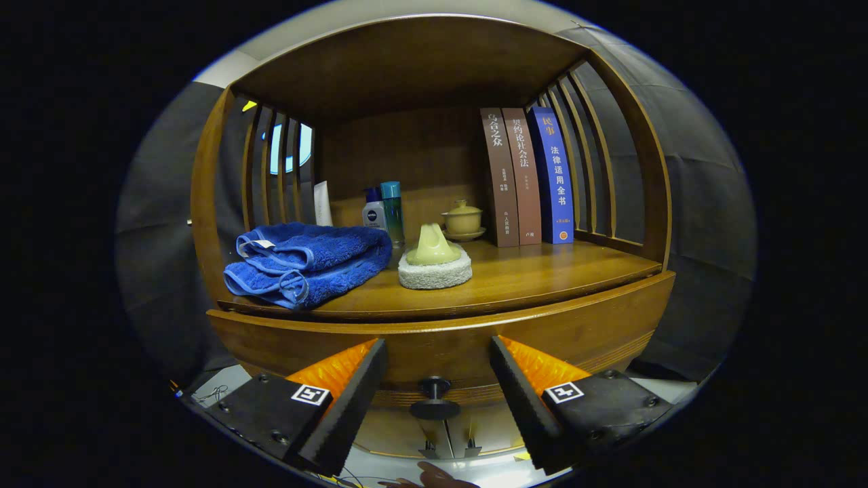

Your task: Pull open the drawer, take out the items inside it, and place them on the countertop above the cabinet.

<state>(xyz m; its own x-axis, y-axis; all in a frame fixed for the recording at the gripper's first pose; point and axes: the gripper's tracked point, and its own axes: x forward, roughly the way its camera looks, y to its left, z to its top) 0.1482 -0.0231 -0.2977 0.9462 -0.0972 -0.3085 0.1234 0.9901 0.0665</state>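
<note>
A wooden cabinet stands ahead with its drawer front point(447, 339) closed below the countertop point(542, 271). The drawer's dark round knob point(435, 400) sits between my fingers, slightly beyond their tips, untouched. My gripper point(437, 352) is open, one finger on each side of the knob with a wide gap. On the countertop lie a folded blue towel point(308, 261) and a white scrub sponge with a yellowish handle point(434, 261). The drawer's contents are hidden.
At the back of the countertop stand bottles point(384, 211), a white tube point(323, 203), a lidded yellow cup on a saucer point(463, 221) and three upright books point(529, 176). Slatted wooden sides and a top panel enclose the shelf. A person's hand point(434, 480) shows below the knob.
</note>
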